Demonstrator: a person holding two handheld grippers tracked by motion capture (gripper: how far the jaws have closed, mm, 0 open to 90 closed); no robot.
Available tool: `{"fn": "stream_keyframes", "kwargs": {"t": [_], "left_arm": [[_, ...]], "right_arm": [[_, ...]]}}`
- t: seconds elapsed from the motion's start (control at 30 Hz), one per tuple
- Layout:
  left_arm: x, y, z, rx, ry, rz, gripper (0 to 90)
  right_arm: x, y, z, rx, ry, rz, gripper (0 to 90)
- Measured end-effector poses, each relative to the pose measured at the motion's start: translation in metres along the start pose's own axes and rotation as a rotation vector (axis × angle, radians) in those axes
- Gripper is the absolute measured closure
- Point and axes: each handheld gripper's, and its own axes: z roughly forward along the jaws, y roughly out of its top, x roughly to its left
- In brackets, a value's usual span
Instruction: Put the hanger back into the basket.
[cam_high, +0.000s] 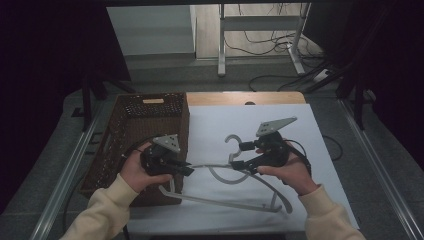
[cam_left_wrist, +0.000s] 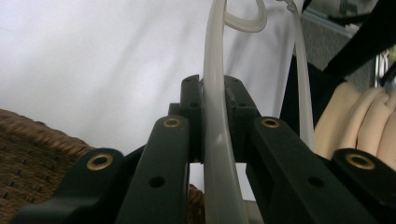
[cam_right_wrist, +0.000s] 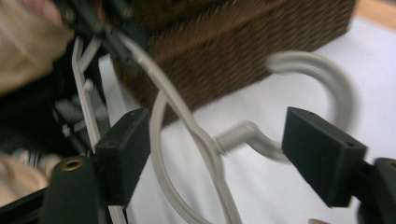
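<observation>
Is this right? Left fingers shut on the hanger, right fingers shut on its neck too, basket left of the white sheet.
Not quite. The right gripper is open: the right gripper view shows its fingers apart, clear of the hanger. The left gripper is clamped on it, and the basket sits left of the white sheet.

A brown wicker basket (cam_high: 131, 131) stands on the left part of the worktop (cam_high: 272, 98), beside a white sheet (cam_high: 220, 125) that covers most of the wooden surface. Beyond the far edge, a metal stand (cam_high: 260, 22) rises from the floor (loose cables (cam_high: 265, 47) trail around its feet).
</observation>
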Motion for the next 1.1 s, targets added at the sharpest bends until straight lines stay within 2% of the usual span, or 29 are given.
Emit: {"fn": "stream_keyframes", "kwargs": {"t": [0.07,0.1,0.17,0.2,0.23,0.27,0.3,0.4,0.43,0.7,0.8,1.1], "left_arm": [[0.0,-0.001,-0.003,-0.013,0.0,-0.006,80.7],[0.0,-0.003,-0.005,-0.028,0.005,-0.014,80.7],[0.002,-0.008,-0.012,-0.061,0.022,-0.028,80.7],[0.002,-0.008,-0.012,-0.061,0.022,-0.028,80.7],[0.003,-0.011,-0.017,-0.076,0.032,-0.037,80.7],[0.003,-0.011,-0.017,-0.076,0.032,-0.037,80.7],[0.005,-0.015,-0.022,-0.099,0.042,-0.048,80.7],[0.007,-0.018,-0.026,-0.121,0.048,-0.056,80.7],[0.008,-0.021,-0.03,-0.143,0.062,-0.067,80.7],[0.014,-0.031,-0.045,-0.194,0.087,-0.096,80.7],[0.016,-0.038,-0.053,-0.235,0.107,-0.119,80.7],[0.021,-0.053,-0.066,-0.272,0.141,-0.157,80.7]], "right_arm": [[-0.002,0.0,-0.004,-0.018,-0.005,0.012,18.8],[-0.007,-0.002,-0.014,-0.056,-0.035,0.034,16.1],[-0.009,-0.004,-0.024,-0.105,-0.086,0.03,9.1],[-0.009,-0.004,-0.024,-0.105,-0.086,0.03,9.1],[-0.013,-0.005,-0.032,-0.118,-0.121,0.051,8.6],[-0.013,-0.005,-0.032,-0.118,-0.121,0.051,8.6],[-0.018,-0.008,-0.038,-0.132,-0.133,0.061,8.6],[-0.022,-0.011,-0.043,-0.139,-0.154,0.071,8.3],[-0.027,-0.015,-0.046,-0.133,-0.178,0.08,8.1],[-0.045,-0.03,-0.058,-0.13,-0.261,0.114,7.6],[-0.051,-0.036,-0.061,-0.125,-0.285,0.13,7.2],[-0.067,-0.053,-0.071,-0.129,-0.317,0.19,7.2]]}}
